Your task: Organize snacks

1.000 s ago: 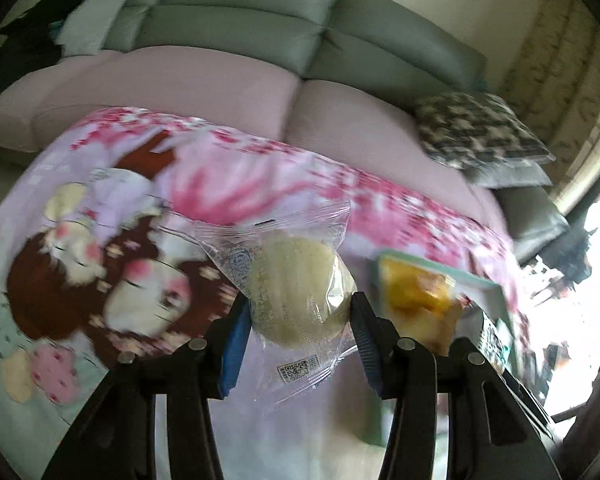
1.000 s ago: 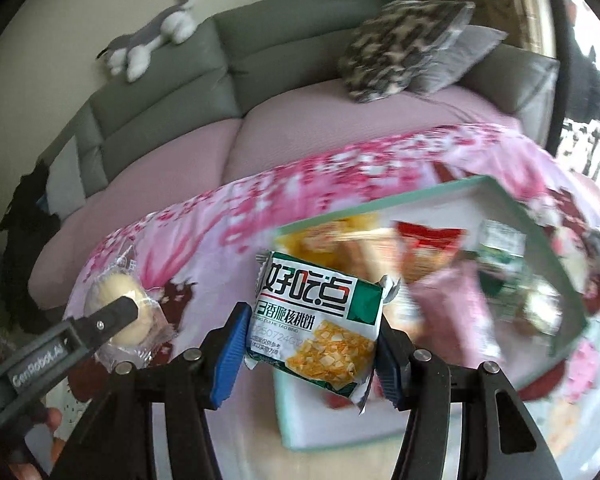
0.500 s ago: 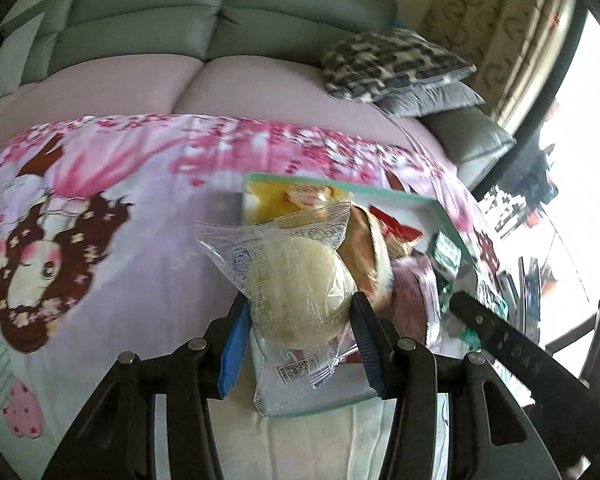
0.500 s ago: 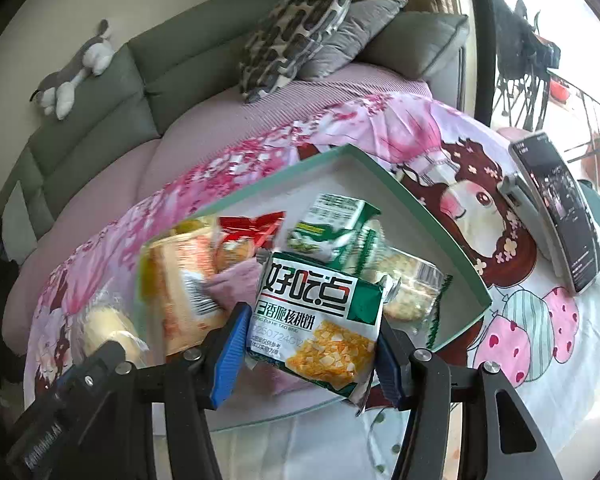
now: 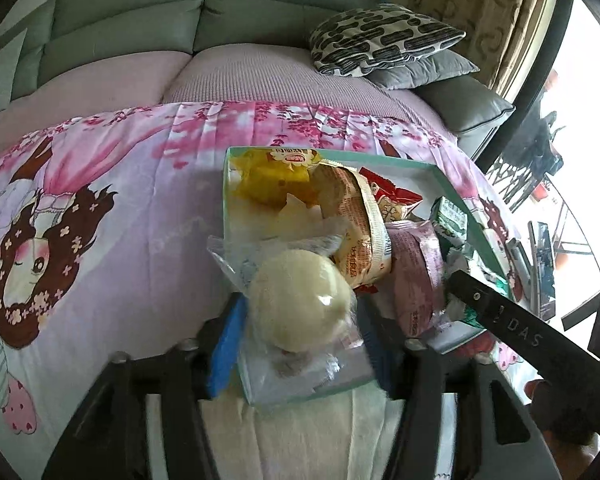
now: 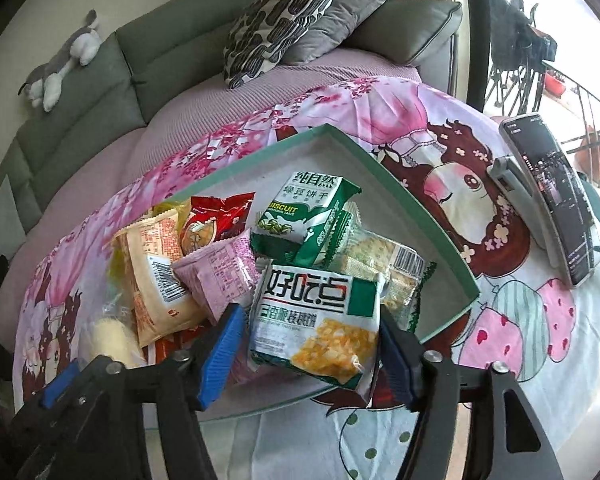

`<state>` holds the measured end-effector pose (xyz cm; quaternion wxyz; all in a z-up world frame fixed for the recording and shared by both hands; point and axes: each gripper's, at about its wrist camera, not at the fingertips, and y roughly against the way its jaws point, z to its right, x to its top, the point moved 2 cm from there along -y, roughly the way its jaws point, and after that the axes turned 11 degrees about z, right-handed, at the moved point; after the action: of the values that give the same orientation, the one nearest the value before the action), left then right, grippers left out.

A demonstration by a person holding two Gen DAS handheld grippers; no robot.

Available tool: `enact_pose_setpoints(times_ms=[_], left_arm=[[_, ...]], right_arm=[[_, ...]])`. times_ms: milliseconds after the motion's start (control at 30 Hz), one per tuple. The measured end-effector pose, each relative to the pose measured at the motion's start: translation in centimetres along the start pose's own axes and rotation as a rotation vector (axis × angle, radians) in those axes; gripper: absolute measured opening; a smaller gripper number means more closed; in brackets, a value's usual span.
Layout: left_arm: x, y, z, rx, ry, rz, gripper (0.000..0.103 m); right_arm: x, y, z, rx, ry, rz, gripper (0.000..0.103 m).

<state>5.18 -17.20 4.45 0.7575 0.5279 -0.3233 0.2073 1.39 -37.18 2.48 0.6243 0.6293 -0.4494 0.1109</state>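
Observation:
A teal-rimmed tray on the cartoon-print cloth holds several snack packets. A pale round bun in a clear wrapper lies over the tray's near-left corner, between the fingers of my left gripper. Its jaws are opening and the blue pads stand just off the bun. A green and white cracker packet rests on the pile at the tray's near side, inside my right gripper. Those jaws are opening too, with a gap at the left pad.
In the tray lie a yellow packet, a beige one, a pink one and a green biscuit packet. A phone on a stand sits to the right. Behind the table is a sofa with pillows.
Both grippers came over the tray from the left, then held still. Their jaws have widened, and the bun and the cracker packet have sunk onto the tray's contents.

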Motion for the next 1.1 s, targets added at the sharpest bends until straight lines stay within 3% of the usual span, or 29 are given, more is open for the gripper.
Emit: enact_pose_setpoints(times_ms=[167,300,533,1100], left_arm=[[-0.1,1.9,-0.1,0.0,-0.002,0.022,0.071],[0.1,3.8,-0.8,0.064,-0.018,0.068,0.09],[-0.5,5.3,-3.6,0.357,-0.096,0.118,0.09],[-3.5,7.0,-9.1,0.53,-0.015,0.039,0.09]], right_arm=[[-0.2,1.1,-0.5,0.004,0.033,0.007,0.084],[-0.8,2.4,-1.1,0.004,0.064,0.021,0.103],[-2.4,3.6,-2.7,0.004,0.145,0.016,0.103],[-4.9,4.4,-6.7,0.03,0.28,-0.017,0.103]])
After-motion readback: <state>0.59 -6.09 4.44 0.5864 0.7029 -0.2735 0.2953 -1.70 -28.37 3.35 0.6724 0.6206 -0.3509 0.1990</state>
